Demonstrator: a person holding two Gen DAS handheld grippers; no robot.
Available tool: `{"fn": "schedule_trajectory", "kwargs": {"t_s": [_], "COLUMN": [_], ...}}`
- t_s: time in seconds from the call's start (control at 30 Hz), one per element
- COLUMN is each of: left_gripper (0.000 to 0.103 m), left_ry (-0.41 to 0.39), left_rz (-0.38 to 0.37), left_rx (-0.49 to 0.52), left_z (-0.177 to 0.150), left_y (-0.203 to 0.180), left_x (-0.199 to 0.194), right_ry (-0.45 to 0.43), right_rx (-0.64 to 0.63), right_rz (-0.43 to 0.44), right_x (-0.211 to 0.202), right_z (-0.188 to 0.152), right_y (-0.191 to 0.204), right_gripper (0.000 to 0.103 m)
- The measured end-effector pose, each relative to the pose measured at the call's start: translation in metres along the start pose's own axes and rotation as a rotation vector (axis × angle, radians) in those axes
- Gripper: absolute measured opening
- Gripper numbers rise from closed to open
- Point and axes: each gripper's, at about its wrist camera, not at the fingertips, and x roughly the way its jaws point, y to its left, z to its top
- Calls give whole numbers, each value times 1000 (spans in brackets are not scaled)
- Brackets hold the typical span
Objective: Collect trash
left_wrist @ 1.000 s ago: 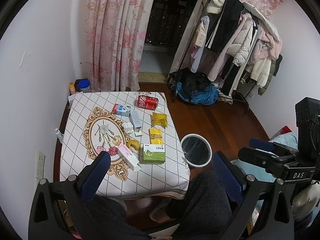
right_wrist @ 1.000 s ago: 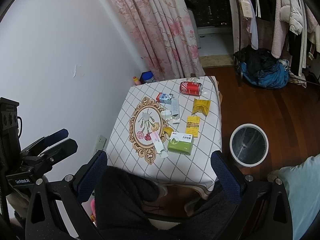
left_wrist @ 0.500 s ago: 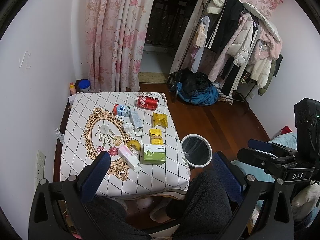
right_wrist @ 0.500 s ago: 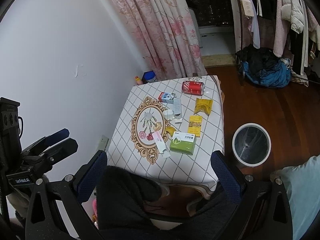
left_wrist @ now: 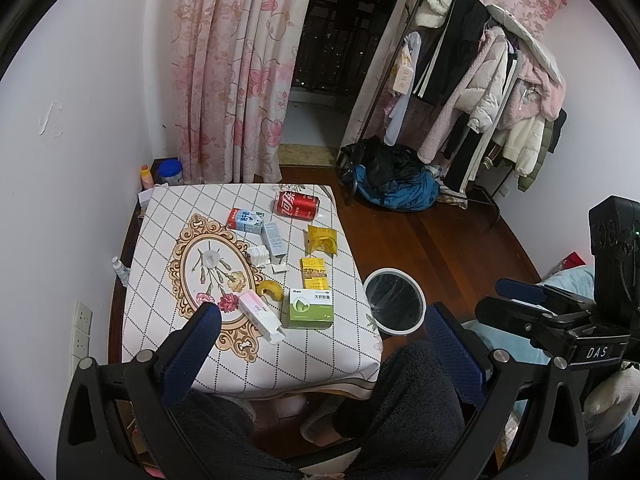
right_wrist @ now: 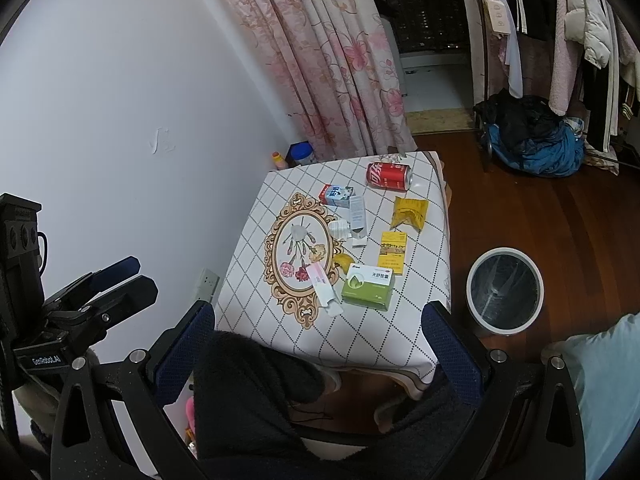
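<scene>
While nothing is yet being picked up, both tools are hovering high over the table (left_wrist: 160,248), so the collecting looks to be only starting. The left gripper (left_wrist: 320,344) and right gripper (right_wrist: 316,344) are gaping wide, holding nothing. Trash is lying along the cloth's right half, with the lined bin (left_wrist: 394,304) waiting on the floor at the table's three o'clock. Next, I judge, one tool is needing to descend onto the green box (left_wrist: 309,308), nearest. Compared with a second ago, the right view is sitting slightly nearer.
</scene>
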Motion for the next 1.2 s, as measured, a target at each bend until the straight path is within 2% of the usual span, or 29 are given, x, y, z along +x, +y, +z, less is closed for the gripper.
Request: {"fn": "schedule_trajectory", "kwargs": {"t_s": [1.2], "left_gripper": [103], "left_ry": [10], "left_rz": [15], "left_rx": [-3], "left_z": [-4], "left_y": [15], "left_x": [6], "right_ry": [-5], "right_rx": [14], "right_rz": [12], "right_x": [9], "right_z": [8], "right_y": [2], "right_gripper": [103]}}
